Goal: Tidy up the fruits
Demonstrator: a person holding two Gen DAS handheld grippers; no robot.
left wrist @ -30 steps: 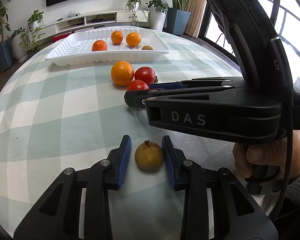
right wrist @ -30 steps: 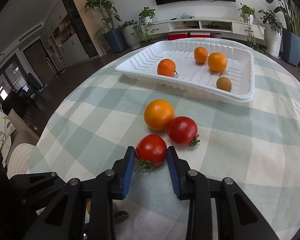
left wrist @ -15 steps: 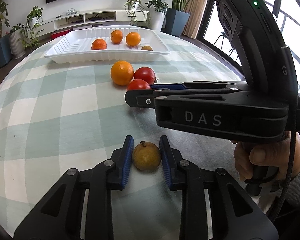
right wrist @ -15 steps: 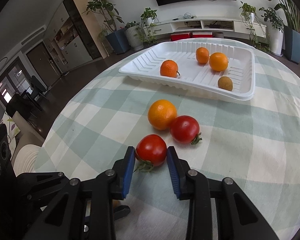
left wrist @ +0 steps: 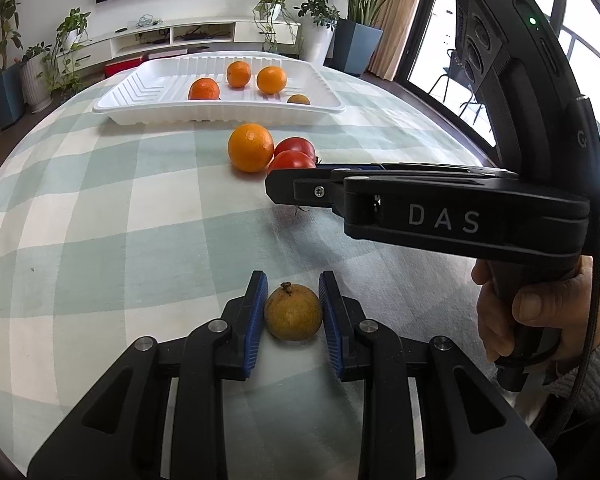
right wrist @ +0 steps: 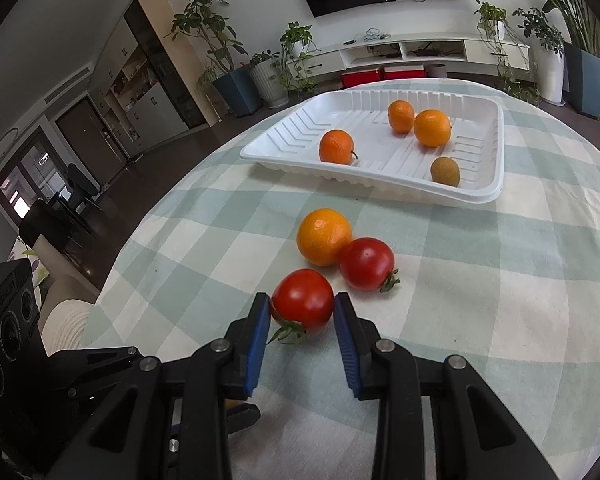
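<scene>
My left gripper (left wrist: 293,304) is shut on a small brown-yellow fruit (left wrist: 293,312), both blue pads touching it, on the checked tablecloth. My right gripper (right wrist: 302,312) is shut on a red tomato (right wrist: 302,298); its body crosses the left wrist view (left wrist: 420,204). A second tomato (right wrist: 366,264) and a large orange (right wrist: 324,236) lie touching each other just beyond. The white tray (right wrist: 496,160) farther back holds three oranges (right wrist: 432,128) and one small brown fruit (right wrist: 445,171).
The round table has a green-and-white checked cloth (left wrist: 100,208). Its edge drops off to the left in the right wrist view (right wrist: 140,216). The left gripper's body (right wrist: 40,380) sits low left of the right gripper. Plants and a TV shelf stand behind.
Both grippers have closed in: the left one's pads now touch the brown fruit, the right one's pads now press the tomato. Both views have shifted slightly, tray looks nearer.
</scene>
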